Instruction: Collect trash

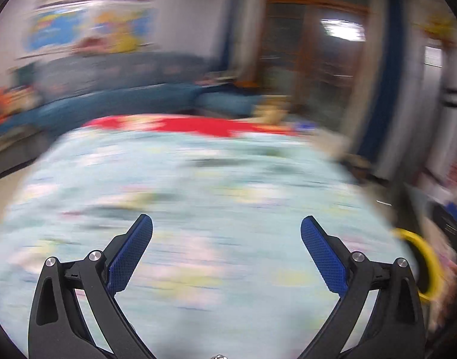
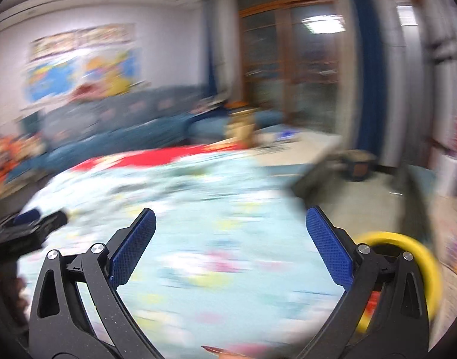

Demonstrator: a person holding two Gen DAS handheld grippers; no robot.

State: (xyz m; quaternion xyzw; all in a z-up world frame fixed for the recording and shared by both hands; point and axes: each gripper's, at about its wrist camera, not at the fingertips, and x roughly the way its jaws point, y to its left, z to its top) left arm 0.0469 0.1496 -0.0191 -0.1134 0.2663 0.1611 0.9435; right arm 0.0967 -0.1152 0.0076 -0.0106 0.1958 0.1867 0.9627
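Observation:
Both views are smeared by motion blur. My left gripper (image 1: 227, 224) stands open above a round table with a pale blue flowered cloth (image 1: 198, 194), nothing between its blue pads. My right gripper (image 2: 230, 217) is open too, over the same cloth (image 2: 198, 224), also holding nothing. The left gripper (image 2: 33, 224) shows at the left edge of the right wrist view. A yellow-rimmed bin (image 2: 420, 257) stands at the table's right side, and its rim (image 1: 423, 257) also shows in the left wrist view. A thin reddish scrap (image 2: 225, 350) lies at the table's near edge. No other trash can be made out.
A red patch (image 1: 198, 125) covers the cloth's far side. Behind it runs a blue sofa (image 1: 123, 95) under a colourful wall poster (image 1: 87, 30). A second, pale table (image 2: 294, 143) and a wooden glass door (image 2: 288, 59) are at the back right. Bare floor (image 2: 363, 203) lies right of the table.

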